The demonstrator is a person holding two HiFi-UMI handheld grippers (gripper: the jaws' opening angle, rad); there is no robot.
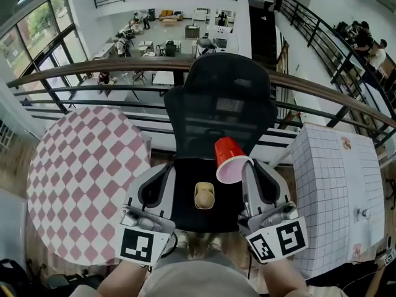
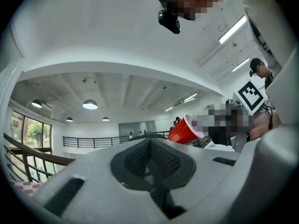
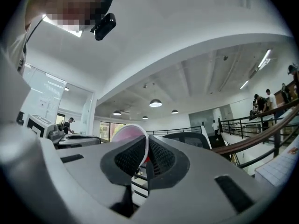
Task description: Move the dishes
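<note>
A red plastic cup point(image 1: 229, 156) with a pale inside hangs tilted over the seat of a black office chair point(image 1: 219, 104). My right gripper point(image 1: 245, 167) is shut on the cup's rim. In the right gripper view the rim point(image 3: 128, 134) runs down between the two pads of that gripper point(image 3: 145, 158). My left gripper point(image 1: 162, 173) is raised beside it at the left, shut, with nothing between its jaws. The left gripper view shows its pads point(image 2: 150, 157) pressed together and the red cup point(image 2: 184, 130) off to the right.
A small tan object point(image 1: 204, 195) lies on the chair seat between the grippers. A round pink-and-white checkered table point(image 1: 86, 178) stands at the left and a white gridded table point(image 1: 337, 190) at the right. A wooden-topped railing point(image 1: 93, 73) runs behind the chair above a lower floor.
</note>
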